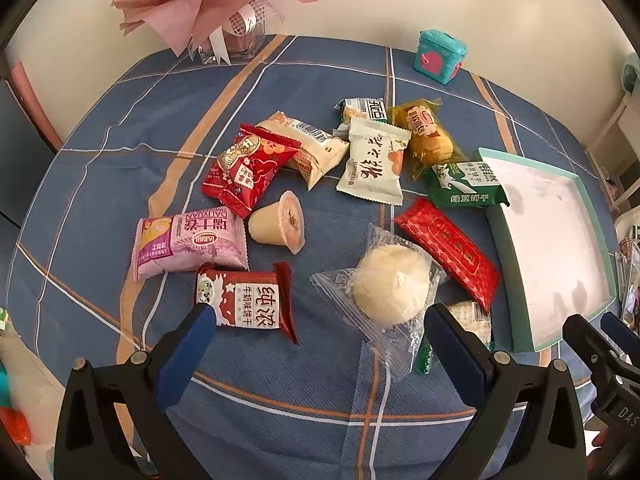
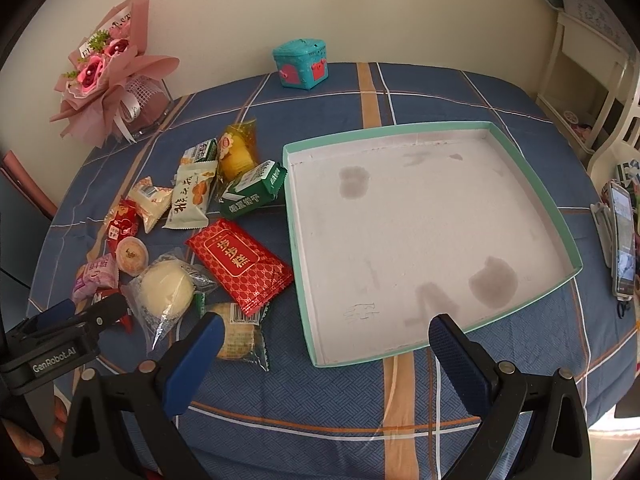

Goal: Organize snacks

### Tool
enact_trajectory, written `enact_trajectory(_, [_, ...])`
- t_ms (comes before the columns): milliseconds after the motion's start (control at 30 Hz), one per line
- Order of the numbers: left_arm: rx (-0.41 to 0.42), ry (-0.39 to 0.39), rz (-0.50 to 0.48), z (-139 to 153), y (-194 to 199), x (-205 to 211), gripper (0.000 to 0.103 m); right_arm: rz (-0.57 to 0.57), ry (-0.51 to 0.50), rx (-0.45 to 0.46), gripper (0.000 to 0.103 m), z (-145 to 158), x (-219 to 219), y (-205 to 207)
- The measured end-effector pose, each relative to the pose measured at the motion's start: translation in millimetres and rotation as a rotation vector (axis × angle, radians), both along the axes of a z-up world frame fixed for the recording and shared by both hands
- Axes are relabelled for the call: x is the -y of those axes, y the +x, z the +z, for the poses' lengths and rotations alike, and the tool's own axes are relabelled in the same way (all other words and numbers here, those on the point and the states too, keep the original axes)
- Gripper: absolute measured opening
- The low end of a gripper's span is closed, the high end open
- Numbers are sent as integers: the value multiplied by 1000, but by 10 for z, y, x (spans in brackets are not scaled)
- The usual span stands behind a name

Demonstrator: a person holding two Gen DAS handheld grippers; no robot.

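Note:
Several wrapped snacks lie on the blue checked tablecloth. A clear-wrapped pale bun (image 1: 390, 290) (image 2: 166, 286), a red cake packet (image 1: 450, 254) (image 2: 238, 266), a brown milk biscuit pack (image 1: 250, 300), a pink pack (image 1: 190, 242) and a jelly cup (image 1: 280, 222) are nearest. A shallow teal-rimmed box (image 2: 536, 188) (image 1: 596, 236) stands empty to their right. My left gripper (image 1: 316, 354) is open above the near table, just short of the bun. My right gripper (image 2: 326, 350) is open over the box's near corner.
A pink bouquet in a glass vase (image 1: 208, 8) (image 2: 116, 80) and a teal toy chest (image 1: 442, 56) (image 2: 302, 64) stand at the back. A phone (image 2: 624, 240) lies at the right table edge. White chairs (image 2: 592, 92) stand beyond it.

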State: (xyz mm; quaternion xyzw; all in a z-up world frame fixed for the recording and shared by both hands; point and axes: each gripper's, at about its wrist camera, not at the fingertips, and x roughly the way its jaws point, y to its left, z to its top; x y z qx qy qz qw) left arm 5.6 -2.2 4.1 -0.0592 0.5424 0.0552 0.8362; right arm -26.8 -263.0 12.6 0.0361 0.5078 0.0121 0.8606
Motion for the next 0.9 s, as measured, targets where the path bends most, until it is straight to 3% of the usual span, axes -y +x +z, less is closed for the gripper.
enact_trajectory(433, [35,-42,18,49,-2,-39,103,2,-3,-1,103,-8,-3,4])
enact_trajectory(900, [68,-34,20,137,-7,-27,103,3,-9,-10,103,-25,-4,3])
